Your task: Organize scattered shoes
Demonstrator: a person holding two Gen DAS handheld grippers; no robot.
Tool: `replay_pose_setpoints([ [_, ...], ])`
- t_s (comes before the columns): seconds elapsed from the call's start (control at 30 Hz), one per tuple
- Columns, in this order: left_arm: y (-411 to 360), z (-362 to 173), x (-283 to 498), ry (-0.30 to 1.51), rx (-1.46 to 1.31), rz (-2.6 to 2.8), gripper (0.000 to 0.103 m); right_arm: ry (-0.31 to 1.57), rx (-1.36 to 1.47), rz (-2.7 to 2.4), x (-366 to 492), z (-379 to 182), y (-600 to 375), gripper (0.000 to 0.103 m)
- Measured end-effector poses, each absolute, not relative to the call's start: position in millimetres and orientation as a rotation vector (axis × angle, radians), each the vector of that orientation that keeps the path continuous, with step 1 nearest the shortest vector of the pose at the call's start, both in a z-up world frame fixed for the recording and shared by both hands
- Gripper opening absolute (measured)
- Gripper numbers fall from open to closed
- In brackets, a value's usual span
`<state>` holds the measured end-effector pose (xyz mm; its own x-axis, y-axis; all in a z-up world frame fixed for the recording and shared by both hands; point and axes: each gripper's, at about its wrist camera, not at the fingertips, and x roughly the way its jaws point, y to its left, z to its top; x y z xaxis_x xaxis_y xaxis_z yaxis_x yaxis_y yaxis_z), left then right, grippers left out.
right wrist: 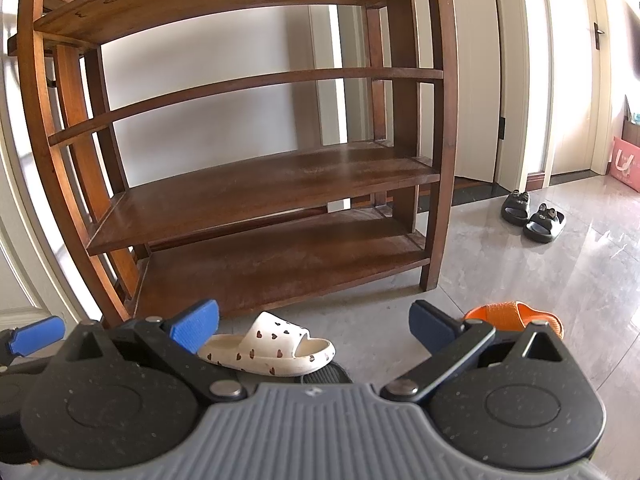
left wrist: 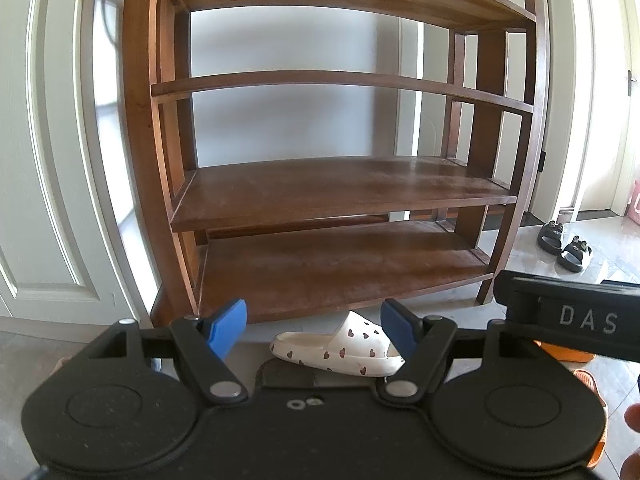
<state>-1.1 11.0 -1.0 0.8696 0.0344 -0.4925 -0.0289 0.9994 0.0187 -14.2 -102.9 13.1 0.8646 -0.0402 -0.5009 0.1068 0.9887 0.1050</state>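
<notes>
Shoes lie scattered on the grey tiled floor (right wrist: pixel 520 264) ahead of both claws. Beyond them, directly ahead, stands the wooden shoe rack (right wrist: pixel 256 184), its shelves bare. A white slipper with dark hearts (left wrist: pixel 340 344) lies on its sole on the floor just in front of the rack's bottom shelf, between the spread fingers of the left claw (left wrist: pixel 314 330) but beyond their tips, untouched. From the right wrist view the same slipper sits just past the left blue fingertip of the right claw (right wrist: pixel 314 326). An orange slipper (right wrist: pixel 516 314) lies close behind that claw's right finger. A pair of black sandals (right wrist: pixel 532 216) sits side by side far ahead to the right, beyond the rack's corner. Both claws are wide open, holding nothing.
</notes>
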Motion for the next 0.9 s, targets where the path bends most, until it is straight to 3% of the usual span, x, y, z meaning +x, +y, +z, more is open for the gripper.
replay_pose_setpoints([
  [0.9,76,-22,-18,0.561,0.04,0.182,0.074,0.537,0.083,-0.039,-9,4,-70,0.103],
])
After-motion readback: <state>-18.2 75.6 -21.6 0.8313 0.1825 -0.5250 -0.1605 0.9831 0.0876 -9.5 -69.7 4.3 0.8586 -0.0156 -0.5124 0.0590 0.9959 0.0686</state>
